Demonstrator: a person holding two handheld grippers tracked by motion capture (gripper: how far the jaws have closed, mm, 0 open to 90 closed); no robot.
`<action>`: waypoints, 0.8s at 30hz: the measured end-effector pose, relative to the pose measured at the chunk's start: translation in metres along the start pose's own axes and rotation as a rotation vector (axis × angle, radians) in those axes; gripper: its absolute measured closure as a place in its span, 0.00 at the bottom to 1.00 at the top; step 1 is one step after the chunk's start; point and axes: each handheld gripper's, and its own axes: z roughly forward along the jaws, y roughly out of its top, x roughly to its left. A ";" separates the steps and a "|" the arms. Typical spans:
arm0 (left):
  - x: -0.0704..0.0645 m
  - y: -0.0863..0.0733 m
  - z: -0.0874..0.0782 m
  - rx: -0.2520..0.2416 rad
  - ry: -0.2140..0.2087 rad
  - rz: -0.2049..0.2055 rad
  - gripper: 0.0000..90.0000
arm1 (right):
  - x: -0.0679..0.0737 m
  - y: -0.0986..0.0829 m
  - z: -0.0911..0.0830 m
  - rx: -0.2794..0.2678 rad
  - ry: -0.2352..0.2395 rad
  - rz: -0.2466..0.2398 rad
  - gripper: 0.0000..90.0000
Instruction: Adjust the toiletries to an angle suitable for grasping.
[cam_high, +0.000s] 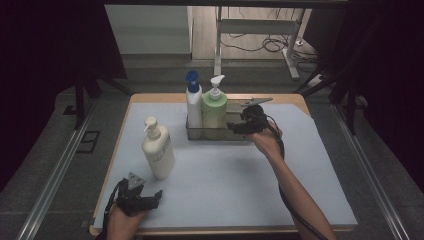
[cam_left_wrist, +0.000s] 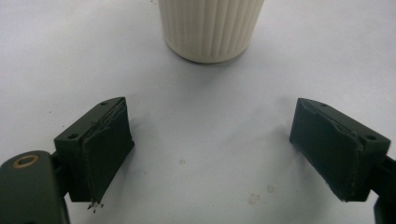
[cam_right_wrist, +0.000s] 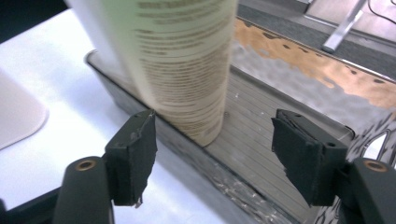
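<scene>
**Right tongs at the tray, left tongs near the cream bottle**

The right tongs sit with jaws apart and empty at the front rim of the clear rectangular plastic tray near the bench's far edge. Inside the tray stand the pale green pump bottle and the white bottle with a blue cap. The left tongs, jaws apart, rest near the bench's front-left corner, just short of the cream ribbed pump bottle.

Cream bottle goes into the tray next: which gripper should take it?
Left, probably. The left gripper is open beside the cream bottle, which stands straight ahead of its jaws on the mat. The right gripper is open at the tray, by the green bottle.
</scene>
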 end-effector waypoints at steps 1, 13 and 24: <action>0.000 0.000 0.000 0.000 0.000 0.000 0.13 | 0.002 -0.001 -0.005 -0.004 0.009 -0.009 0.29; 0.000 0.000 0.000 0.001 0.000 0.000 0.13 | 0.013 -0.012 -0.030 -0.009 0.011 -0.077 0.14; 0.000 0.000 0.000 0.002 0.000 0.000 0.13 | 0.016 -0.026 -0.051 0.001 0.011 -0.107 0.00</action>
